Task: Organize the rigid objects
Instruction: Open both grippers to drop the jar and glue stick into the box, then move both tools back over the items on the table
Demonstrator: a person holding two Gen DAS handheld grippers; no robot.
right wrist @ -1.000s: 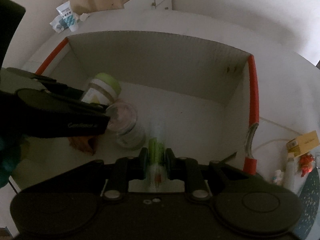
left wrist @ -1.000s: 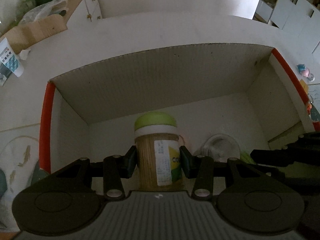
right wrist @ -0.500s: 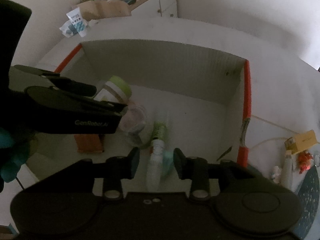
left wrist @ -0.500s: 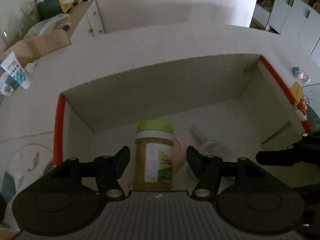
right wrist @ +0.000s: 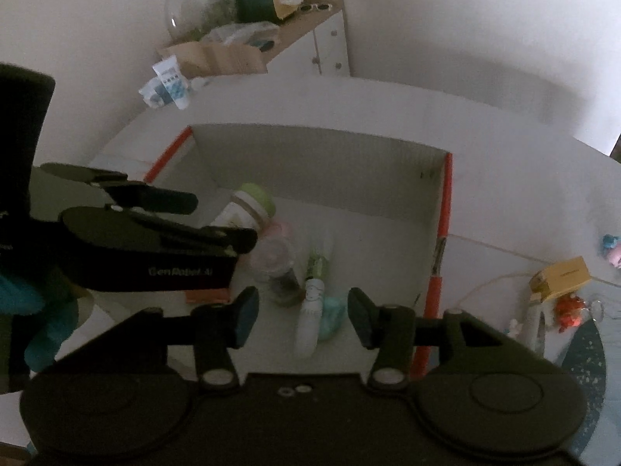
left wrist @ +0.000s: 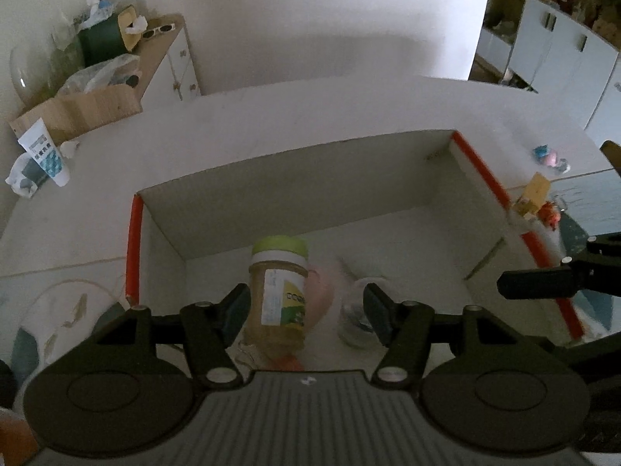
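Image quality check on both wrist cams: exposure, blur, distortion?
Left wrist: dim, heavy fisheye bending the box walls, dark vignette corners; jar slightly soft, clear container beside it smeared. Right wrist: equally underexposed, white tube in the box blurred, far wall brighter than the box floor.

Colours in the box
A red-edged white box (left wrist: 479, 173) is holding a green-lidded amber jar (left wrist: 278, 291); a yellow carton (right wrist: 562, 276) is lying outside.
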